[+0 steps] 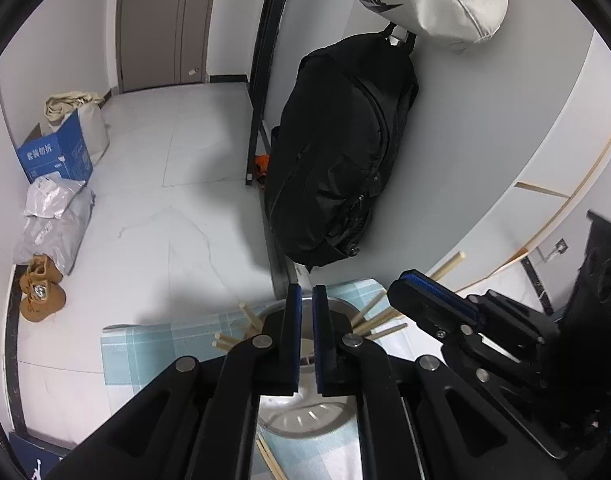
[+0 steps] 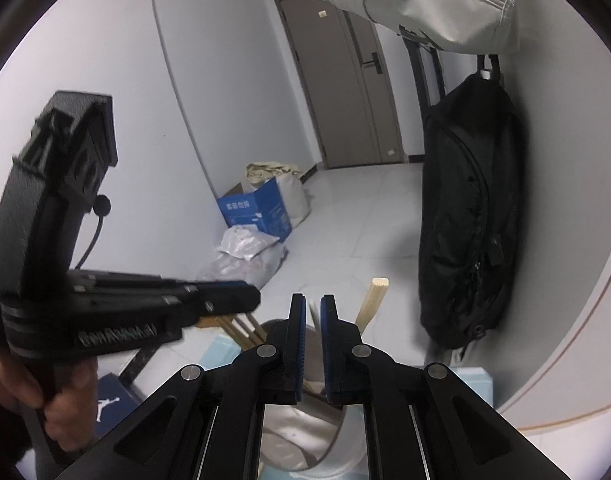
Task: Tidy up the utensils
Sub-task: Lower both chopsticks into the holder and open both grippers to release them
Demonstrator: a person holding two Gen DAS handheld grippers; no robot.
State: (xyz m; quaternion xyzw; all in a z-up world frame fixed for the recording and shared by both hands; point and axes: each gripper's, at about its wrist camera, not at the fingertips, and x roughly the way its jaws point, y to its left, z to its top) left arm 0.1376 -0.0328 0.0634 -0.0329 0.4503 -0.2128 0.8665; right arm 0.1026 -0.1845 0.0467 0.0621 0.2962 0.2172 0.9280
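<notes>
Judging progress: most pale wooden chopsticks (image 1: 375, 314) already stand loose in the round shiny steel holder (image 1: 305, 408) on the light blue checked cloth (image 1: 153, 344), fanning out left and right over its rim. A few more chopsticks (image 1: 271, 458) lie flat on the cloth, near left of the holder, so gathering is not finished. My left gripper (image 1: 306, 300) hangs right above the holder's mouth, jaws nearly together with only a thin gap, nothing between them. My right gripper (image 2: 313, 310), further right, is likewise almost closed and empty; a thick chopstick end (image 2: 375, 292) stands just right of its tips, untouched.
</notes>
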